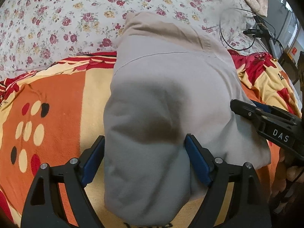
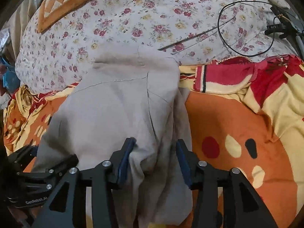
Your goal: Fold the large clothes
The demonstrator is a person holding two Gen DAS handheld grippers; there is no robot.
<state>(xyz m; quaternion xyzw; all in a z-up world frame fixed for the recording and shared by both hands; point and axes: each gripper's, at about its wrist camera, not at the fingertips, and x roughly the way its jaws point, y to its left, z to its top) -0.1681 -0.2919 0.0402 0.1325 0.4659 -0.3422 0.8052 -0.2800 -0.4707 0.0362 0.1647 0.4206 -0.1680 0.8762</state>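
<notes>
Gathered near end of grey garment [image 2: 121, 114] between right gripper [image 2: 155, 159] jaws, spread, apparently not pinching; long axis running away. Left gripper [image 1: 144, 159] wide, straddling.

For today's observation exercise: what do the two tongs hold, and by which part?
Both straddle the grey garment at its near end: left tongs around the wide fold, right tongs around the bunched edge. Whether the pads actually press cannot be told.
</notes>
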